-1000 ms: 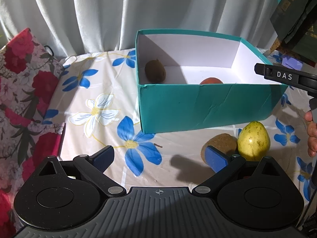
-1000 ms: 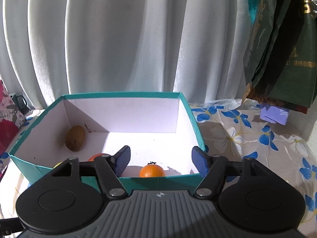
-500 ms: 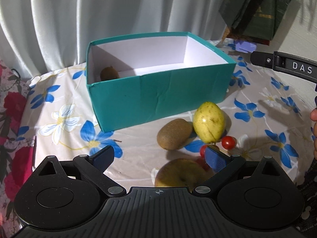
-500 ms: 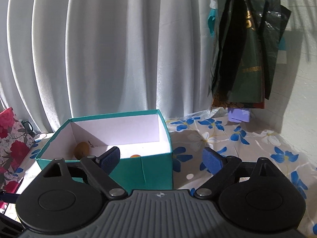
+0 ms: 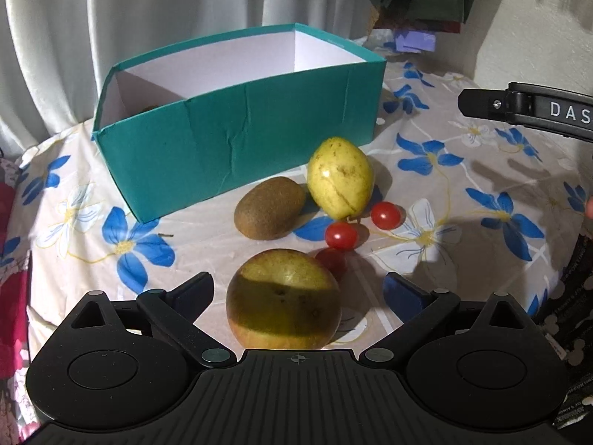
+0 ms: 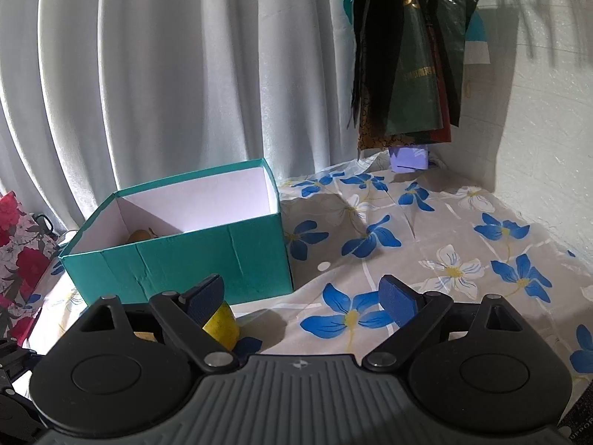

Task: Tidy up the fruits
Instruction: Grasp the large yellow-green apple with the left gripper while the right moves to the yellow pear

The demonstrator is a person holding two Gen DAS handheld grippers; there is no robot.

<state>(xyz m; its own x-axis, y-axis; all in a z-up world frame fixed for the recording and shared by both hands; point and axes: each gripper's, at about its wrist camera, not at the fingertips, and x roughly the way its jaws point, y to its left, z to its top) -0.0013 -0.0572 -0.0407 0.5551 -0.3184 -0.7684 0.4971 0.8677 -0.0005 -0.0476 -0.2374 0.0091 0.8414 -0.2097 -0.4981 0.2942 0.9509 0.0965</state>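
Observation:
A teal box (image 5: 237,137) with a white inside stands on the flowered tablecloth; it also shows in the right wrist view (image 6: 185,259), with a brown kiwi (image 6: 139,234) inside. In front of it lie a kiwi (image 5: 270,207), a yellow pear-shaped fruit (image 5: 340,178), three cherry tomatoes (image 5: 341,236) and a yellow-green apple (image 5: 283,304). My left gripper (image 5: 296,293) is open with the apple between its fingers, not touching. My right gripper (image 6: 302,298) is open and empty, held above the table right of the box; the yellow fruit (image 6: 220,324) peeks behind its left finger.
White curtains hang behind the table. Dark bags (image 6: 411,55) hang at the back right above a small purple box (image 6: 409,157). A red floral cushion (image 6: 22,244) lies at the left edge. The right gripper's body (image 5: 530,111) reaches in at the right of the left wrist view.
Both grippers have pulled back from the box. The left one has come down around the apple, which was not in view a second ago. The right one no longer looks into the box.

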